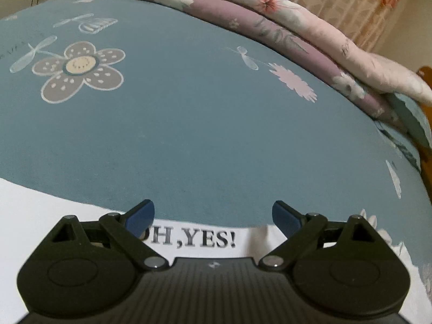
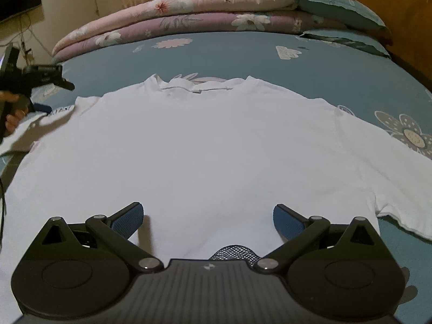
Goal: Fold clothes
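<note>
**A:** T-shirt (image 2: 205, 145) status? What are the claws doing?

**B:** Right gripper (image 2: 208, 220) has its blue pads spread wide with nothing between them, sitting over the bottom hem. From there the white shirt runs up toward 12 o'clock, laid out flat and plain side up on the blue flowery bedsheet (image 2: 243, 51), collar at the far end, one sleeve sticking out at about 3 o'clock.

**A:** And the left one?

**B:** Left gripper (image 1: 213, 214) is gaping too, holding nothing. It hangs over a shirt edge with "OH,YES!" (image 1: 193, 239) printed on it, just under the pads. Beyond that, at 12, it's only bedsheet with a big grey flower (image 1: 81, 71) around 10 o'clock. In the right view you can spot that left gripper at 9 o'clock with a hand (image 2: 12, 108) on its handle.

**A:** Anything past the shirt?

**B:** Folded pink and purple quilts (image 2: 172, 16) stacked at 12, teal pillows (image 2: 340, 8) at 1.
</note>
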### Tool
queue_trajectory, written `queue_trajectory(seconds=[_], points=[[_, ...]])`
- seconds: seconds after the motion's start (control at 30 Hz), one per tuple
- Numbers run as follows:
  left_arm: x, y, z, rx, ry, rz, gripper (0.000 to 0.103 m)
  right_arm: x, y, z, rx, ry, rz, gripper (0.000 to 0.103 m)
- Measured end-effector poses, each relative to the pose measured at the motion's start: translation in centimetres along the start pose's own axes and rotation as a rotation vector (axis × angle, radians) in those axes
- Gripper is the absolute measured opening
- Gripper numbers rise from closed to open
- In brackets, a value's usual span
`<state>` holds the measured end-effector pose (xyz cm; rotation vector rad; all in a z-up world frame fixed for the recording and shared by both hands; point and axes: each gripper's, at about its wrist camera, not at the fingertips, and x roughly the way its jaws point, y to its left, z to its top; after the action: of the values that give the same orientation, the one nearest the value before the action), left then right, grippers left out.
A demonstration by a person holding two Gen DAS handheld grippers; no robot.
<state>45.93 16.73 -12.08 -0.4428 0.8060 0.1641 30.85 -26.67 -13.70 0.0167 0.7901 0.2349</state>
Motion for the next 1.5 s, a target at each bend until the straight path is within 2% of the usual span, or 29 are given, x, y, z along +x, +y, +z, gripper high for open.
queue_trajectory(seconds=[0.13, 0.23, 0.37, 0.5, 0.63, 0.77, 0.9, 1.03, 1.13, 1.27, 1.4, 1.5], points=[[-3.1, -0.2, -2.6, 0.070, 0.008, -0.044, 0.094, 0.1, 0.3, -0.2, -0.024, 0.002, -0.015, 0.103], [-5.6, 0.0, -5.2, 0.128, -0.044, 0.021, 0.094, 0.2, 0.5, -0.3, -0.030, -0.002, -0.029, 0.103], [-7.1, 1.5, -8.0, 0.155, -0.042, 0.028, 0.095, 0.2, 0.5, -0.4, -0.026, -0.006, -0.034, 0.103], [-7.3, 3.4, -9.0, 0.113, -0.009, 0.037, 0.095, 0.3, 0.6, -0.4, -0.028, -0.006, -0.038, 0.103], [-8.8, 2.3, -8.9, 0.149, -0.003, 0.063, 0.095, 0.4, 0.6, -0.4, -0.034, -0.006, -0.041, 0.103], [-9.1, -0.7, -7.8, 0.202, -0.039, -0.026, 0.095, 0.4, 0.7, -0.4, -0.043, -0.006, -0.046, 0.103], [-7.3, -4.1, -7.1, 0.219, -0.023, -0.096, 0.095, 0.5, 0.5, -0.4, -0.030, -0.001, -0.047, 0.103], [-5.6, -7.4, -8.3, 0.332, -0.015, -0.070, 0.095, 0.5, 0.5, -0.6, -0.043, -0.007, -0.050, 0.103], [-4.8, -8.0, -9.5, 0.388, -0.006, -0.032, 0.095, 0.5, 0.5, -0.6, -0.051, -0.010, -0.048, 0.103], [-4.1, -6.2, -10.4, 0.339, 0.049, 0.032, 0.095, 0.4, 0.4, -0.5, -0.050, -0.003, -0.039, 0.103], [-5.4, -5.1, -10.1, 0.314, 0.080, 0.111, 0.094, 0.4, 0.4, -0.4, -0.053, 0.001, -0.040, 0.103], [-8.6, -5.7, -9.5, 0.296, 0.058, 0.080, 0.095, 0.4, 0.4, -0.2, -0.044, 0.014, -0.043, 0.103]])
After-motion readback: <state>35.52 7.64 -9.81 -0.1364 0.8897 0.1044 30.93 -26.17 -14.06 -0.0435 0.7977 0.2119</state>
